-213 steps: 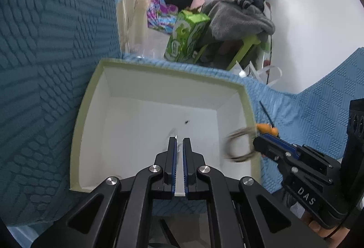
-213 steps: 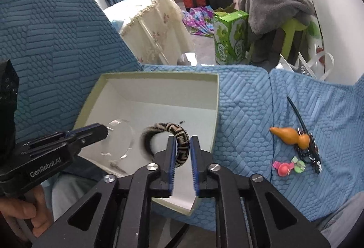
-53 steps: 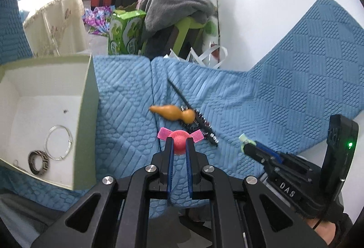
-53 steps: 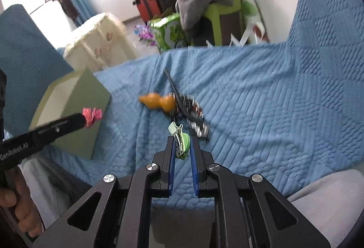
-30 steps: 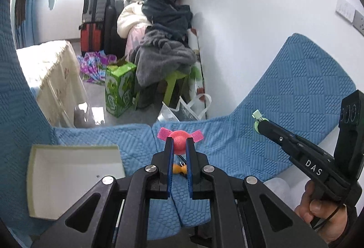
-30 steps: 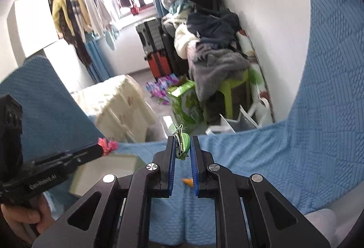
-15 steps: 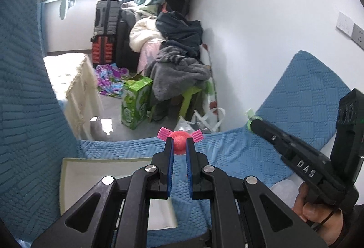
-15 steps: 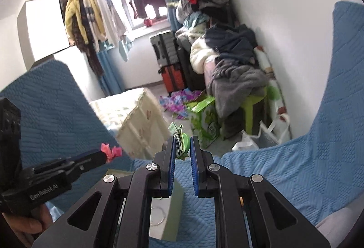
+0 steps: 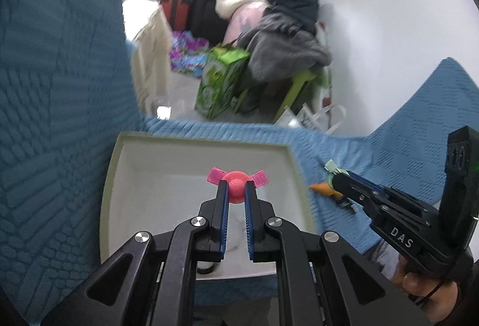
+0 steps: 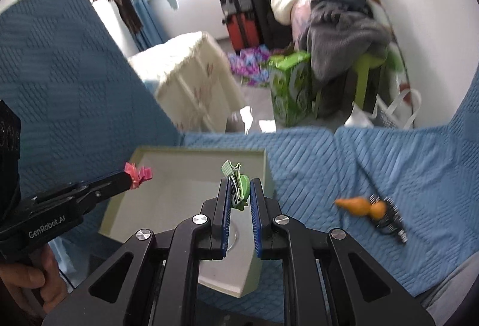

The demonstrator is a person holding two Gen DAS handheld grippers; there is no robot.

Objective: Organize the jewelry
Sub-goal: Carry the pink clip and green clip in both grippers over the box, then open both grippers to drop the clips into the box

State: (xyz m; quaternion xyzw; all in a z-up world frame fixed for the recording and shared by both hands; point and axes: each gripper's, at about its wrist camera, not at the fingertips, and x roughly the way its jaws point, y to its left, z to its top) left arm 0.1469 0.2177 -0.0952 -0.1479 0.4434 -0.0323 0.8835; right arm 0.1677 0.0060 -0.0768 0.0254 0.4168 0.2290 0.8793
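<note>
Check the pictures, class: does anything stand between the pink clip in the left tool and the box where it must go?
Nothing visible does. The left tool holds the pink clip directly above the open box, whose top has no lid.

Far side: green carton [image 10: 289, 88] on floor, grey clothes pile [image 10: 338, 27] right of it, red suitcase [image 10: 242, 25] behind, cream-covered table [image 10: 191, 74] left, white wall [image 9: 389, 12] right.
</note>
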